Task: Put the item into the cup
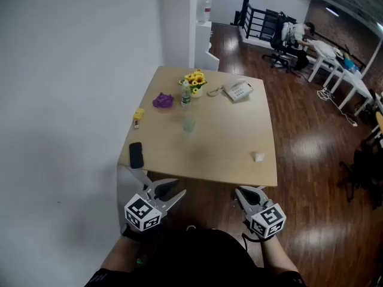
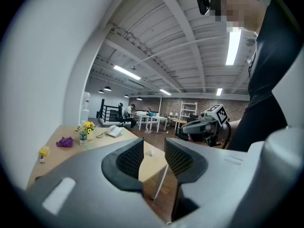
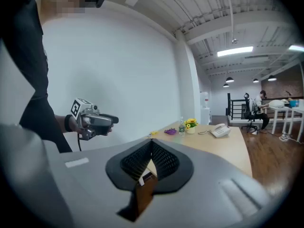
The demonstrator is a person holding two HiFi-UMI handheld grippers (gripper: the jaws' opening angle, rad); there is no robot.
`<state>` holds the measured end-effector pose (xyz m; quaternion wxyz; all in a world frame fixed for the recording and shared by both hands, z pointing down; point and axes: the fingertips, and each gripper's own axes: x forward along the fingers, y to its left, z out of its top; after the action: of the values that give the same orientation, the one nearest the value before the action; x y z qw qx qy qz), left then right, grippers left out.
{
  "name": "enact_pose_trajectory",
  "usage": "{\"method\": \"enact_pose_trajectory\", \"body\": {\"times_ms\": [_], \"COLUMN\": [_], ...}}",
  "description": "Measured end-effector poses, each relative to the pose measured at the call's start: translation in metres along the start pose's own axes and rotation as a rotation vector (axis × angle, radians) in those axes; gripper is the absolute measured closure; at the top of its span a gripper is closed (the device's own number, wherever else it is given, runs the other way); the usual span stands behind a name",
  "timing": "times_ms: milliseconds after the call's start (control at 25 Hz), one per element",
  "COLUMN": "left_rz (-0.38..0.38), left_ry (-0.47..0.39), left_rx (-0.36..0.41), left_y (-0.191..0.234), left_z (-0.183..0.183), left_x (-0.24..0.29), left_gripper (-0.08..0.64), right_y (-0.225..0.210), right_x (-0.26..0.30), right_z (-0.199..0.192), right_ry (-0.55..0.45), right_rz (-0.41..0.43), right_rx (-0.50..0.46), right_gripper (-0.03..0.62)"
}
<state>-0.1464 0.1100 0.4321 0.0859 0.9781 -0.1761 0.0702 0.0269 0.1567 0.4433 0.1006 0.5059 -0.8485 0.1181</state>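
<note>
A small clear cup (image 1: 188, 124) stands on the tan table (image 1: 221, 142), just nearer me than a water bottle (image 1: 185, 94). Loose items on the table are a small white piece (image 1: 259, 156) near the right front corner, a yellow item (image 1: 139, 115) at the left edge and a purple lump (image 1: 163, 101). Both grippers hang below the table's front edge, apart from everything on it. My left gripper (image 1: 170, 189) (image 2: 153, 144) is open and empty. My right gripper (image 1: 248, 191) (image 3: 152, 144) is shut with nothing between its pads.
A black phone (image 1: 136, 155) lies at the front left corner. A pot of yellow flowers (image 1: 195, 79) and a white desk telephone (image 1: 238, 91) sit at the far side. A white wall runs along the left. Desks and a seated person (image 1: 296, 34) are far off on the wooden floor.
</note>
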Motion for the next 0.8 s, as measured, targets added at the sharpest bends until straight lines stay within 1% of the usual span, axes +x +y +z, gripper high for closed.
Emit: {"method": "enact_pose_trajectory", "body": {"times_ms": [520,800], "left_rz": [0.004,-0.021], "left_ry": [0.002,0.011], "left_rx": [0.001,-0.014], "left_y": [0.017,0.020], "left_z": [-0.003,-0.007], "left_x": [0.002,0.019], "left_gripper": [0.426,0.425], "right_y": [-0.011,-0.043], "right_x": [0.014,0.015], "right_z": [0.005,-0.003], "right_ry": [0.013,0.049], "right_rz": [-0.015,-0.054], "right_rx": [-0.012,-0.049], "right_gripper": [0.584,0.577]}}
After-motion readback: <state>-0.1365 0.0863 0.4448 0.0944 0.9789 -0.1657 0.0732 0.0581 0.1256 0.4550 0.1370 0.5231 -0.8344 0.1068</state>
